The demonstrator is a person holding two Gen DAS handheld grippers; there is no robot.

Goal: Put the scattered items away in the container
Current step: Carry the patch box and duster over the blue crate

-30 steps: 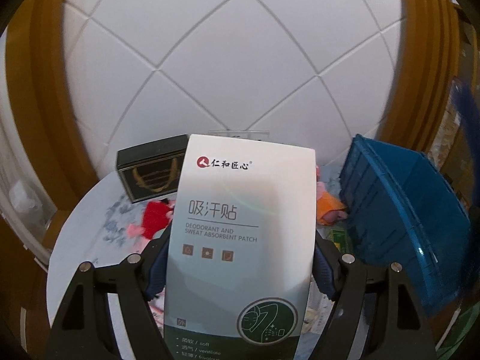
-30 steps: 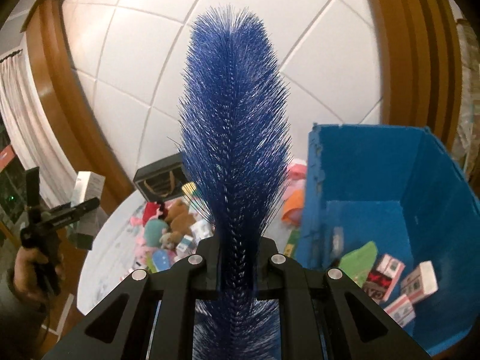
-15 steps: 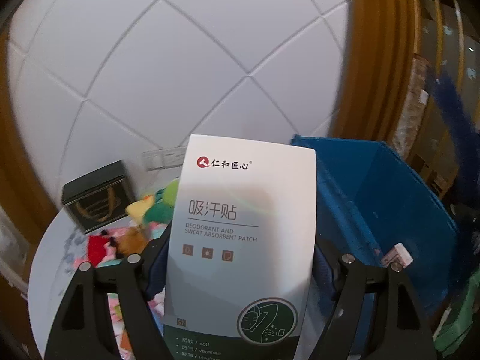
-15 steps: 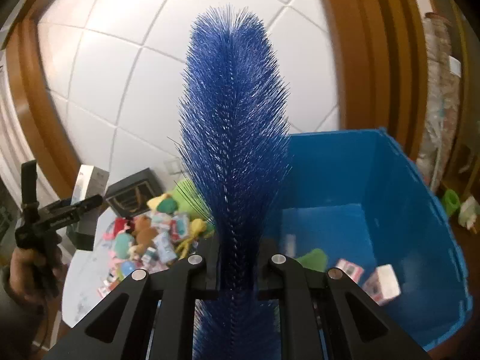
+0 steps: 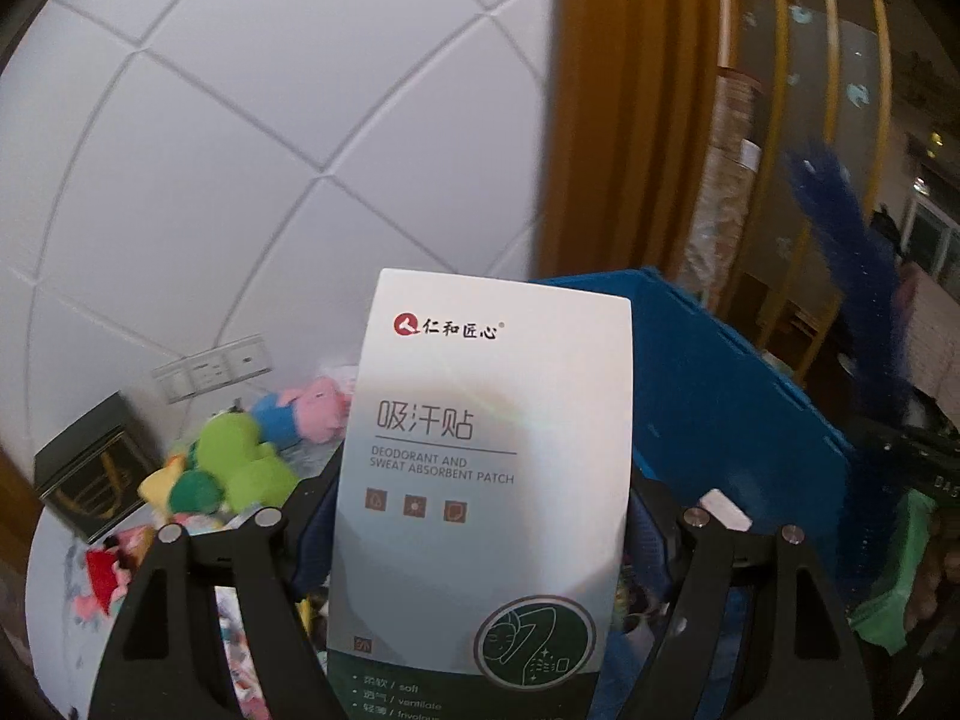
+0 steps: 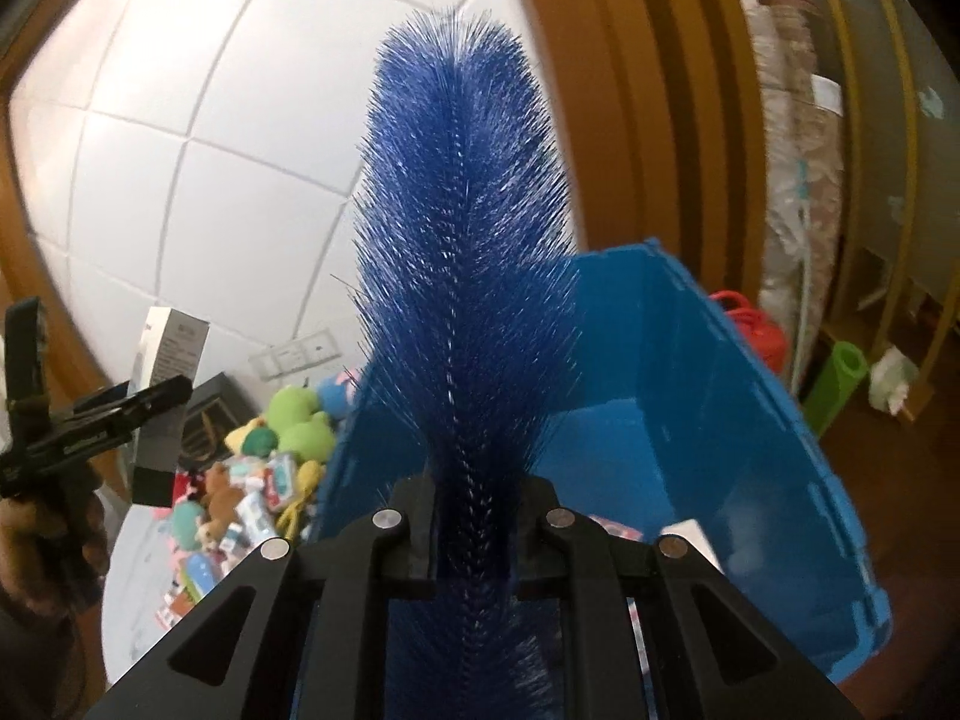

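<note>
The sweat absorbent patch box [image 5: 480, 480], white above and dark green below, fills the lower centre of the left wrist view, upright, pinched at its two sides by the fingers [image 5: 651, 534] of the left gripper [image 5: 480, 540]. In the right wrist view the same box [image 6: 171, 372] shows at the left edge of the frame, held in the left gripper [image 6: 138, 402] in the air above the bench [image 6: 135, 576]. The blue bottle brush [image 6: 462, 276] stands up the centre of the right wrist view, its stem clamped between the closed-in fingers [image 6: 420, 534] of the right gripper [image 6: 474, 534]; its bristled head rises in front of the white tiled wall [image 6: 180, 150]. In the left wrist view the brush [image 5: 864, 300] appears blurred at the right side of the frame. The blue plastic crate [image 6: 720, 420] sits at lower right of the right wrist view, directly behind the brush, open at the top, with small white and red boxes [image 6: 690, 534] lying on its floor. In the left wrist view the crate [image 5: 720, 408] lies behind and to the right of the patch box. Left of the crate, scattered items lie heaped on the bench: a green plush toy [image 5: 240, 462], a pink and blue plush toy [image 5: 306, 408] and a dark box with gold print [image 5: 90, 480] against the wall, below a white wall socket plate [image 5: 210, 366].
</note>
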